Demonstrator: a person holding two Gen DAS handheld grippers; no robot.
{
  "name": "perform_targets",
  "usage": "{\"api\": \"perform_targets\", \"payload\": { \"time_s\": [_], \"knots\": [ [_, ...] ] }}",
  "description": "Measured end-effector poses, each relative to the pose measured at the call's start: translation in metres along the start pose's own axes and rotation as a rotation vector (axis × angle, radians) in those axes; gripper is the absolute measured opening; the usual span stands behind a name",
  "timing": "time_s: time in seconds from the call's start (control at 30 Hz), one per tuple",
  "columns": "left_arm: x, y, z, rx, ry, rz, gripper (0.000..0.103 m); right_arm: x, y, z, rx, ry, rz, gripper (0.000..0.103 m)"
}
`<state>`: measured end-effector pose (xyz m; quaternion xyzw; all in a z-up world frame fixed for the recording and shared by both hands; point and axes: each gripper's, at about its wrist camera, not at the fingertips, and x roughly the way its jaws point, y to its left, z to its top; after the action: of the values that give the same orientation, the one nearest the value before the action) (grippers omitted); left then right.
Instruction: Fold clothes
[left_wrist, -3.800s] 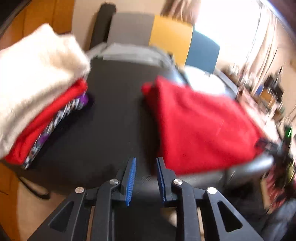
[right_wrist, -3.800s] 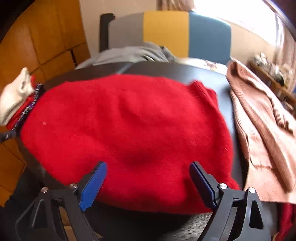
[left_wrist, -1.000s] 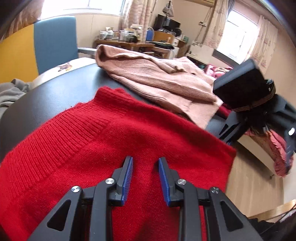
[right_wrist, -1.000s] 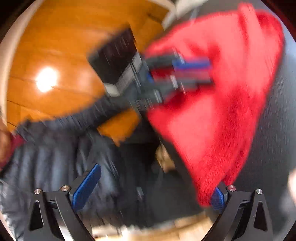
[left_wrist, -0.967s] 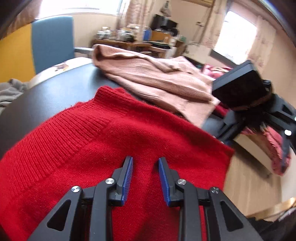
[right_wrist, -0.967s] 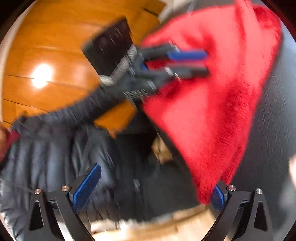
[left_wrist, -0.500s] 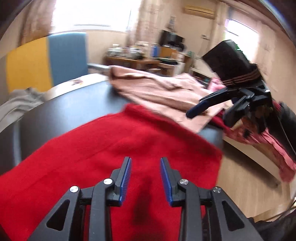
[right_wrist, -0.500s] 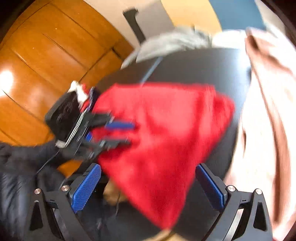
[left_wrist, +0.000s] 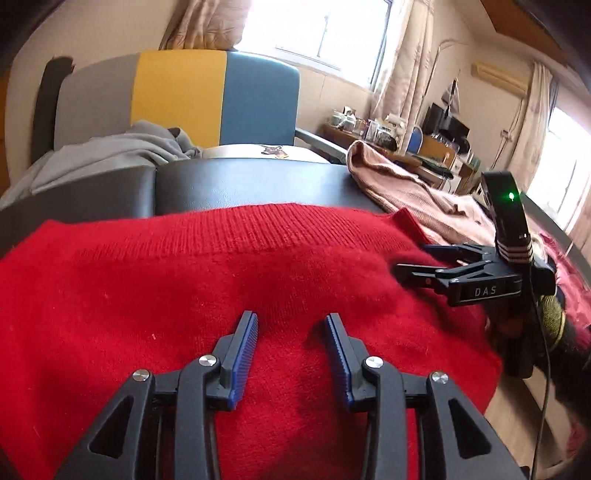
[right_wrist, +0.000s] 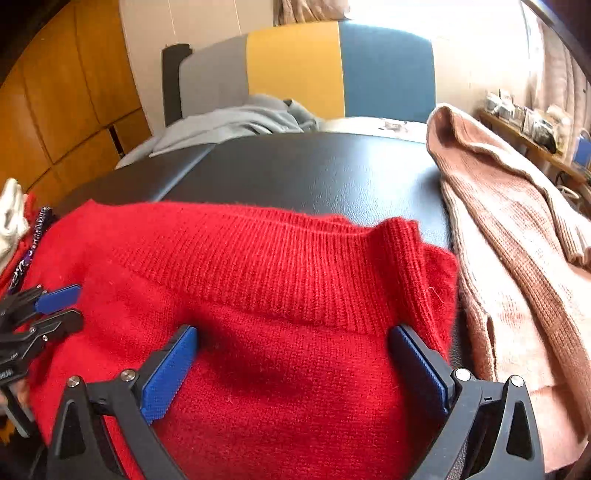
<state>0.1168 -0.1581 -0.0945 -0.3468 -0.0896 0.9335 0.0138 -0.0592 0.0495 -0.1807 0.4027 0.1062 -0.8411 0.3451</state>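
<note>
At the bottom of the left wrist view the left gripper (left_wrist: 291, 332) hovers low over the red sweater (left_wrist: 184, 295). Its jaws stand at a middling gap and are opening, with only the flat knit below them and nothing pinched between. At the bottom of the right wrist view the right gripper (right_wrist: 295, 354) has its jaws spread wide, straddling a broad stretch of the same red sweater (right_wrist: 280, 302) without clamping it. The pads appear to rest on or just above the wool; I cannot tell which. Both tools sit over the near half of the garment, probably to press and smooth the fold flat before the next step.

The sweater lies folded on the black table (right_wrist: 314, 173), filling the lower and middle part of both frames. Its long axis runs left to right across the picture. The ribbed band lies along the far edge, facing away from the cameras, and a ribbed cuff turns up at the right end.

Just right of it, at the right side of the frame, the pink cardigan (right_wrist: 517, 240) is heaped, still unfolded. At the far left edge a stack of folded clothes (right_wrist: 14, 225) shows. Beyond the table, at the top, a grey garment (right_wrist: 236, 122) lies on the striped chair (right_wrist: 295, 62).
</note>
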Motion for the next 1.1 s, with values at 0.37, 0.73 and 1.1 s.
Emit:
{"api": "perform_targets", "payload": {
  "time_s": [0.37,0.73,1.1],
  "knots": [
    [-0.022,0.05,0.054,0.231,-0.006,0.067,0.047,-0.023,0.029,0.037,-0.074,-0.031,0.118,0.103],
    [0.03,0.094,0.051,0.125,0.17,-0.061,0.046,0.031,0.044,0.06,-0.039,0.103,0.078,0.066],
    [-0.004,0.084,0.059,0.035,-0.021,0.055,0.004,0.01,0.059,0.063,-0.137,-0.005,-0.022,0.007]
  ]
}}
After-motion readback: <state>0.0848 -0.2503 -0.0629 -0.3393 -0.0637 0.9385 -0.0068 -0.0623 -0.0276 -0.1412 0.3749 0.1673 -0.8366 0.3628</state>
